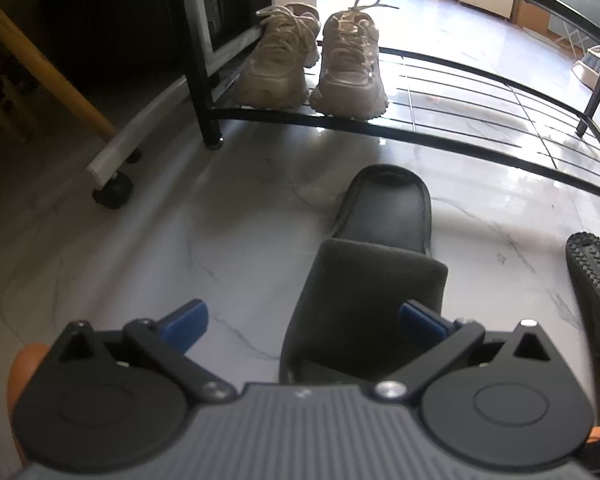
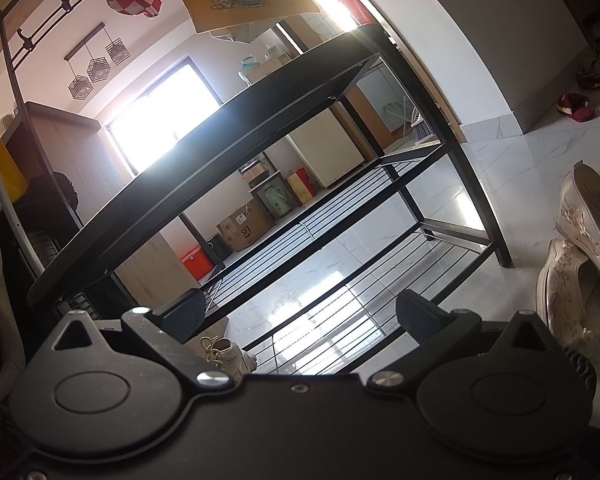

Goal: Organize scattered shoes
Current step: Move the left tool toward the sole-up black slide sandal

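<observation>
A slide sandal [image 1: 384, 240] lies on the floor [image 1: 228, 208] before the rack [image 1: 460, 140] bearing sneakers [image 1: 312, 64].

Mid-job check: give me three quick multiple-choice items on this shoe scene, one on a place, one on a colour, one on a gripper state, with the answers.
1. Where is the beige sneaker pair?
A. on the rack's bottom shelf
B. on the floor
C. on the rack's top

2. What colour is the slide sandal ahead of the left gripper?
A. red
B. black
C. white

3. How is the left gripper?
A. shut on the sandal
B. open, its jaws apart
C. out of view

Answers: 1 A, the pair stands on the low bars of the shoe rack. 2 B, strap and footbed are dark. 3 B, a wide gap separates the blue pads.
</observation>
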A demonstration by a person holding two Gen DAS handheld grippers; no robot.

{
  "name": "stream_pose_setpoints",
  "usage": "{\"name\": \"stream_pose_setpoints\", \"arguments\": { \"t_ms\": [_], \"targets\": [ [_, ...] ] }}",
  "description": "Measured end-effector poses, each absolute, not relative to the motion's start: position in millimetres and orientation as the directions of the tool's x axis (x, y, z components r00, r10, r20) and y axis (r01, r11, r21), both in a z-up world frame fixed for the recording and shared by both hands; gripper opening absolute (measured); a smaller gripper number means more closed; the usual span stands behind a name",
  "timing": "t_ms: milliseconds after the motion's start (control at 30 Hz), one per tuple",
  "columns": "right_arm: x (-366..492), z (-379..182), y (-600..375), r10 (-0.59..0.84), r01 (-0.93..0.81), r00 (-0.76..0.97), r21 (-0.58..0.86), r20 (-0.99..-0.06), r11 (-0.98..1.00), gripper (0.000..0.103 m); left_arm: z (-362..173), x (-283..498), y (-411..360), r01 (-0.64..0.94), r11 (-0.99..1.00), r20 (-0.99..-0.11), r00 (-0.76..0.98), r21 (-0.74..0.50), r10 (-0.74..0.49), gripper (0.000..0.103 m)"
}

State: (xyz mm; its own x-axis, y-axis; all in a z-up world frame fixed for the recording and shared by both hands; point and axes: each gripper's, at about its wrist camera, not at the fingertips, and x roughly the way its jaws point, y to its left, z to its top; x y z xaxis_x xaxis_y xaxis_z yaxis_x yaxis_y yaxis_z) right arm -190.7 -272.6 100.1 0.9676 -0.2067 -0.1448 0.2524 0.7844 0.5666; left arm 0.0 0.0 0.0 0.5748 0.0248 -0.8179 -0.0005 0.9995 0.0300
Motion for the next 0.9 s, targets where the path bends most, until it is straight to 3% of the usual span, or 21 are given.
{"name": "stream_pose_setpoints", "arguments": {
  "t_ms": [667,700,800,900],
  "targets": [
    [-188.6,96.5,-271.1,-0.206,0.254,0.967,0.579,-0.148,0.775,0.103,1.9,-0.7,5.0,0.002,0.999,-0.820,0.571,0.045,0.036,0.102],
    [-184.7,97.0,-269.5,-0.202,0.265,0.964,0.566,-0.172,0.781,0.103,2.3,-0.7,4.7,0.004,0.999,-0.820,0.570,0.053,0.041,0.102],
    [-151.4,100.1,-262.5,-0.164,0.329,0.917,0.456,-0.364,0.827,0.103,4.2,-0.9,3.1,0.015,0.997,-0.821,0.568,0.078,0.055,0.102],
    [-77.7,84.5,-245.9,0.008,0.286,0.722,0.309,-0.692,0.907,0.103,6.1,-1.7,2.6,0.029,0.995,-0.817,0.573,0.097,0.063,0.102]
  ]
}}
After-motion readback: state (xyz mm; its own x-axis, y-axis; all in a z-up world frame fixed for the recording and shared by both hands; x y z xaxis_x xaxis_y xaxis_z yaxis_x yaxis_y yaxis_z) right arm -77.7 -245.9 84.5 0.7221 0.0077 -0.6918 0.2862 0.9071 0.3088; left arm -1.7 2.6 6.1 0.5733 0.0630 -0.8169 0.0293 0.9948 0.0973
